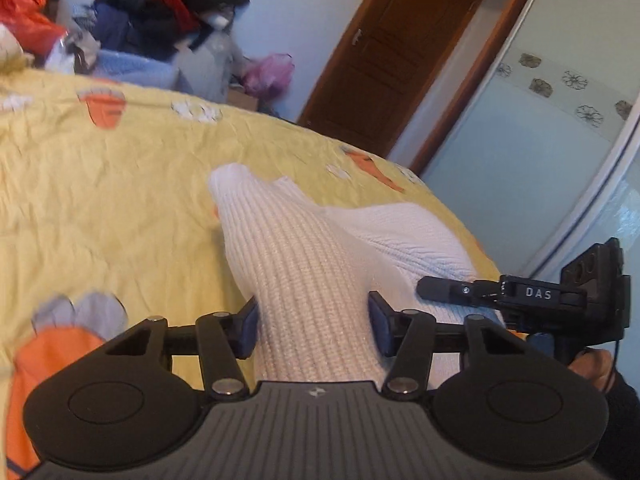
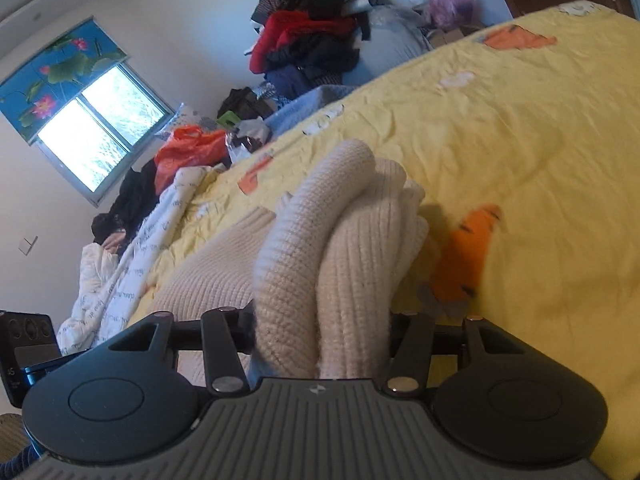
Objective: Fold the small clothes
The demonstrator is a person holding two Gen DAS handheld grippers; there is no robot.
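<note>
Cream ribbed knit, a small sweater, fills the middle of both views, bunched and draped over the yellow bed rather than lying flat. Left tongs are clenched on a thick fold of it, the blue pads pressing the fabric from either side; right tongs likewise grip a doubled roll of the same knit, seemingly at another edge. Folding looks only partway through: a layer has been gathered and lifted, but nothing resembles a tidy, finished rectangle, so laying the held part over, smoothing and any further folds appear left to do. No folded garments show nearby, so how many pieces remain cannot be told. Underneath is a wrinkled yellow sheet printed with orange carrots and white flowers. Beyond its far edge rises a heap of clothes, red, black and navy, with an orange bag and a white quilt alongside. A window under a lotus-print blind lights the room; a brown door stands on the other side.
</note>
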